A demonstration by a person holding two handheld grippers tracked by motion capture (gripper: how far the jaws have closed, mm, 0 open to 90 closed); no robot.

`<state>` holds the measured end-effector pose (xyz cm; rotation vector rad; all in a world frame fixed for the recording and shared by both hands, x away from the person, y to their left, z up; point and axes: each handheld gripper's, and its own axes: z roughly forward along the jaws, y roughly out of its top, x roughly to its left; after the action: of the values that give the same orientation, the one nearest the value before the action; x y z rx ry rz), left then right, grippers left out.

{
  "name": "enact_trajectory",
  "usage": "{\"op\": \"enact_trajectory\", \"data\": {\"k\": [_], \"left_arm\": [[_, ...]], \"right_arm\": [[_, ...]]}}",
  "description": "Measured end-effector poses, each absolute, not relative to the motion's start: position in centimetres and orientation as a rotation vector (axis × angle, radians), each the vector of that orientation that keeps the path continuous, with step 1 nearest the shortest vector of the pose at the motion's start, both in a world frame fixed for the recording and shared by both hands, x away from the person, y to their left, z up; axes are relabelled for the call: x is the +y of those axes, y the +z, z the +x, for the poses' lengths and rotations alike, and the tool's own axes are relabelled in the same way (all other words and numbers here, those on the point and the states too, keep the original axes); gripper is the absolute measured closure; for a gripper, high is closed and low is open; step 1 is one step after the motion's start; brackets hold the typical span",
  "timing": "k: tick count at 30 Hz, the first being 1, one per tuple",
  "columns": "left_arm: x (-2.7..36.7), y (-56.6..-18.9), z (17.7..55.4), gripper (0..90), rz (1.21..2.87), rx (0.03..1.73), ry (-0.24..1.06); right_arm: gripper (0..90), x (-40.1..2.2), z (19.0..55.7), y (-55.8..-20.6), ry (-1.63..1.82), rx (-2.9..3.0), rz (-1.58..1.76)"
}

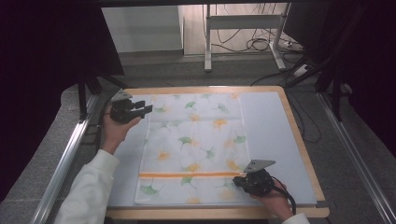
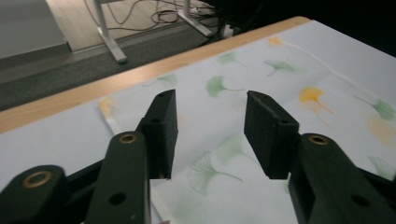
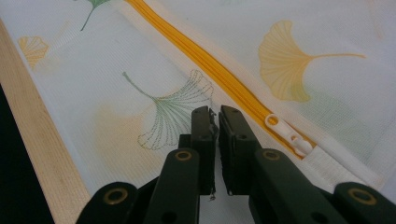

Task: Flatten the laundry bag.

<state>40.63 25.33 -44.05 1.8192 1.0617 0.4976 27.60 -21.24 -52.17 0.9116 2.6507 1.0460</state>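
Lying flat, zippered pouch (image 1: 191, 149) between left hand-held gripper (image 1: 142, 109), right hand-held gripper (image 1: 239, 180)

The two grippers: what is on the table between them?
In the high view, the leaf-print cloth bag with its orange zipper lies flat between the left gripper and the right gripper.

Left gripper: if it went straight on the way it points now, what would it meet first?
Likely the leaf-print cloth bag. The left gripper, jaws open with nothing between them, points slightly down over it toward the table's far wooden edge. Its height above the cloth is unclear, so it might pass over.
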Motion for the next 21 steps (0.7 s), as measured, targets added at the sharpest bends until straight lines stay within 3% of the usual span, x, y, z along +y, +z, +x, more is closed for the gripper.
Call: {"op": "enact_trajectory", "data": {"k": [4,9,21], "left_arm": [[24.2,-45.1,39.3,68.5,1.856,1.011,0.444],[22.3,-46.4,38.2,73.1,1.894,0.958,0.38],[18.8,-48.7,34.7,60.5,2.007,0.912,0.363]], "right_arm": [[83.7,-21.2,27.6,-52.2,1.047,2.651,0.918],[83.9,-21.2,27.6,-52.2,1.049,2.65,0.919],[84.5,-21.1,27.5,-52.1,1.034,2.645,0.909]]}}
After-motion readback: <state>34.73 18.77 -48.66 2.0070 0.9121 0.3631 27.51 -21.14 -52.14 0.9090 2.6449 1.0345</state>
